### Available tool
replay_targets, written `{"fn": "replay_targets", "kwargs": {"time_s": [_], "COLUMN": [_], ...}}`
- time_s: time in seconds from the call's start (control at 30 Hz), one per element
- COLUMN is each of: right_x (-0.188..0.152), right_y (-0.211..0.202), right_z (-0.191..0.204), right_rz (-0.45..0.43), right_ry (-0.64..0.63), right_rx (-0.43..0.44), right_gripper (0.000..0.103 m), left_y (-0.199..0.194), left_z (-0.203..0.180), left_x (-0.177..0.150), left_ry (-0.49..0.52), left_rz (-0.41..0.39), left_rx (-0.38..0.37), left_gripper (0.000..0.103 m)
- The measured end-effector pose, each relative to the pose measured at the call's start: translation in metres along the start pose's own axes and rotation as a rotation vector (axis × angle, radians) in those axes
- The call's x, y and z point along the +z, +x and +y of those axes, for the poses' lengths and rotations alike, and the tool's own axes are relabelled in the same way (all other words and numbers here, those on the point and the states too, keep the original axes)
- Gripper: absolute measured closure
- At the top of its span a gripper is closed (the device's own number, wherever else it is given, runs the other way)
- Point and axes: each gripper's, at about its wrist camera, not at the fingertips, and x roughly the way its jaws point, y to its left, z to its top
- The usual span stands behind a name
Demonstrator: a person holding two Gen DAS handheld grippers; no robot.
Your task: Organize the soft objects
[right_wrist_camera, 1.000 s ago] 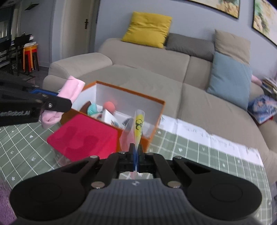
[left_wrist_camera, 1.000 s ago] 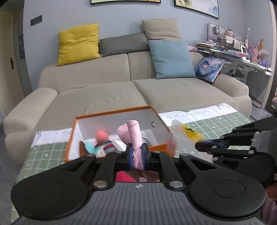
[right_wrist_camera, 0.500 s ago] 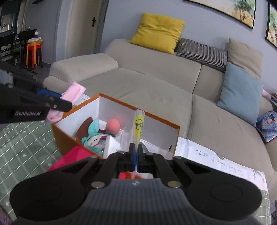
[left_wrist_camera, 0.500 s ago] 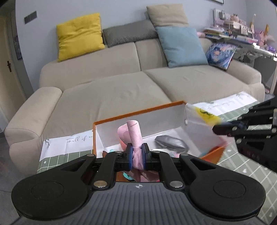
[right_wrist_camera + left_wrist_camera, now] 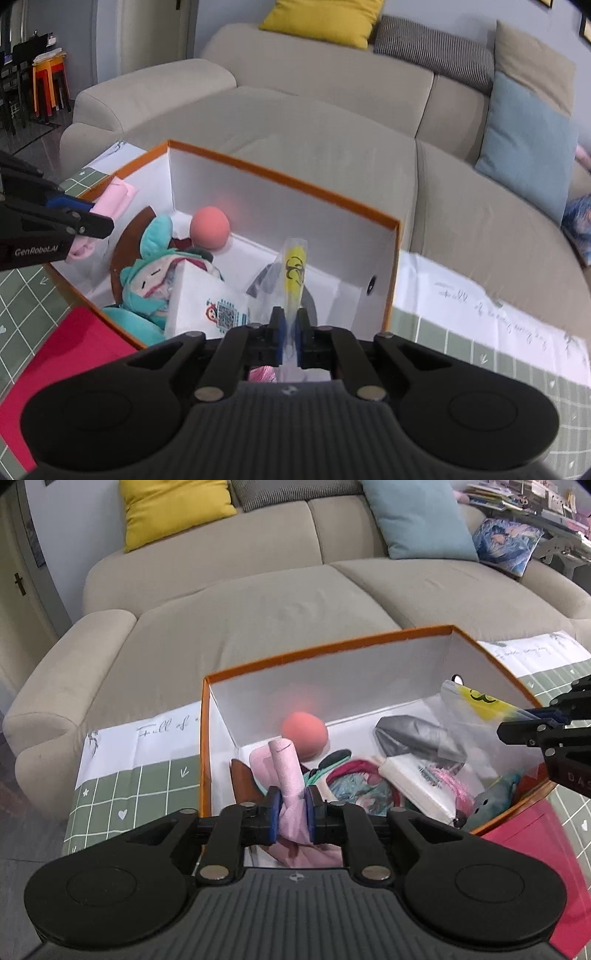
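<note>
An orange box (image 5: 325, 653) with white inner walls stands on the green checked tablecloth (image 5: 147, 786). It holds a coral ball (image 5: 304, 734), a teal plush doll (image 5: 147, 273), a white packet (image 5: 210, 299) and a grey bundle (image 5: 413, 734). My left gripper (image 5: 291, 806) hangs over the box's left end with a pink cloth (image 5: 284, 764) filling its gap; its jaws are opening. My right gripper (image 5: 291, 325) is over the right end, pinching a clear plastic bag (image 5: 293, 266) with a yellow label; its jaws are starting to open.
A red sheet (image 5: 66, 347) lies on the cloth against the box's near side. Behind the table runs a beige sofa (image 5: 258, 602) with yellow (image 5: 173, 509) and blue (image 5: 417, 517) cushions. A cluttered desk (image 5: 535, 502) stands at the far right.
Both grippers have moved forward and down, from in front of the box to over its inside. The left pads stand slightly wider around the pink cloth.
</note>
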Motion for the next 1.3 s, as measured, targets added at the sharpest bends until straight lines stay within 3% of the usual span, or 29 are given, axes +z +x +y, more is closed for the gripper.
{"fn": "replay_targets", "kwargs": {"time_s": [0.03,0.07,0.1,0.13,0.17,0.33,0.57,0.93,1.1,1.23,1.3], "right_x": [0.0,-0.001,-0.001,-0.002,-0.002,0.001,0.011,0.005,-0.007,-0.021,-0.031], "right_y": [0.002,0.003,0.002,0.001,-0.001,-0.014,-0.052,-0.146,-0.19,-0.23,-0.25], "right_z": [-0.001,-0.002,-0.003,-0.004,-0.004,-0.006,-0.009,-0.01,-0.015,-0.025,-0.029], "right_rz": [0.005,0.011,0.013,0.007,-0.001,-0.018,-0.072,-0.19,-0.232,-0.287,-0.318], "right_ry": [0.008,0.012,0.016,0.022,0.025,0.035,0.054,0.04,0.056,0.093,0.126], "right_rx": [0.004,0.002,-0.003,-0.008,-0.006,-0.004,0.003,0.002,0.018,0.029,0.024], "right_gripper": [0.091,0.069,0.056,0.048,0.048,0.037,0.027,0.017,0.015,0.005,0.004], "left_y": [0.0,-0.001,-0.003,-0.006,-0.009,-0.024,-0.064,-0.149,-0.192,-0.228,-0.242], "left_z": [0.001,0.002,0.002,0.003,0.003,0.006,-0.004,-0.032,-0.051,-0.072,-0.083], "left_x": [0.001,0.001,0.001,0.002,0.004,0.009,0.015,0.016,0.011,-0.002,-0.01], "left_ry": [-0.01,-0.023,-0.033,-0.039,-0.04,-0.057,-0.047,-0.027,0.003,0.016,0.001], "left_rz": [-0.004,-0.009,-0.018,-0.032,-0.045,-0.065,-0.114,-0.258,-0.357,-0.467,-0.512], "left_rx": [0.003,0.005,0.01,0.022,0.036,0.037,0.051,0.05,0.06,0.081,0.093], "left_gripper": [0.077,0.063,0.049,0.042,0.036,0.029,0.028,0.025,0.02,0.014,0.007]}}
